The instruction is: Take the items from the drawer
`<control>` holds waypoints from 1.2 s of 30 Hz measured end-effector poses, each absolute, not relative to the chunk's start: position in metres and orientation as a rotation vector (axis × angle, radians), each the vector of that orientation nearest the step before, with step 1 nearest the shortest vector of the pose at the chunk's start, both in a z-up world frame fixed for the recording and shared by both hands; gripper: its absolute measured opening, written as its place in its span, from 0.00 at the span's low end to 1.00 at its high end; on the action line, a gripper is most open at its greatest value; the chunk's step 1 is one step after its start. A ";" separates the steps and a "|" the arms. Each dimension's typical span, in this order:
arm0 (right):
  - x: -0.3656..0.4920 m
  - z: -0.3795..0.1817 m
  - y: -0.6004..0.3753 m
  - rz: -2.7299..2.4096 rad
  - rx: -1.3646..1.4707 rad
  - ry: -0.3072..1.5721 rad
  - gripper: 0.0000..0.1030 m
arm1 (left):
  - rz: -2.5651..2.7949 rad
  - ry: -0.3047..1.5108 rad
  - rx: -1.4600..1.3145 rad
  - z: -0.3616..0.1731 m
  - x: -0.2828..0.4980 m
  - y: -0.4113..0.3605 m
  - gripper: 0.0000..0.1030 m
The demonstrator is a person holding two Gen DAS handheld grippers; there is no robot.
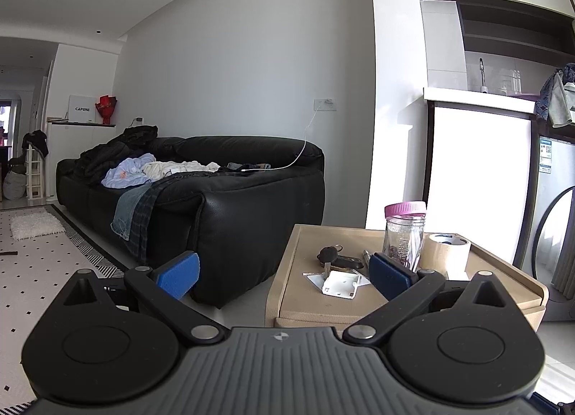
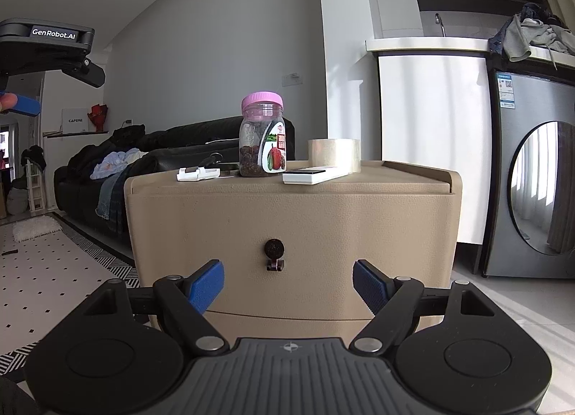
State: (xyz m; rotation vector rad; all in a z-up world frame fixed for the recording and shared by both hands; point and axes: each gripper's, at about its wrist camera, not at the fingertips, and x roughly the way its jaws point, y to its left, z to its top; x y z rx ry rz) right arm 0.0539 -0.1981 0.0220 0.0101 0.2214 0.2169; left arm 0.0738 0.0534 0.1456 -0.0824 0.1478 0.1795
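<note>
A beige drawer cabinet stands in front of me, its upper drawer shut, with a dark round knob at the centre. My right gripper is open and empty, level with the drawer front and just below the knob. My left gripper is open and empty, held higher, left of the cabinet top. On the top stand a pink-lidded jar, a tape roll, keys, a white plastic bracket and a flat white box.
A black sofa with clothes lies left of the cabinet. A patterned rug covers the floor at left. A washing machine and a white counter stand at right. The left gripper's body shows at the upper left of the right wrist view.
</note>
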 end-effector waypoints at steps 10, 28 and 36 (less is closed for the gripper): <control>0.051 0.014 -0.195 0.216 -0.007 0.257 0.80 | 0.179 0.203 -0.114 0.131 0.079 0.055 1.00; 0.048 -0.008 -0.206 0.162 -0.005 0.337 0.80 | 0.147 0.161 -0.155 0.044 0.040 0.073 1.00; 0.014 -0.055 -0.227 0.096 0.039 0.430 0.80 | 0.277 0.395 -0.164 -0.050 0.012 0.085 1.00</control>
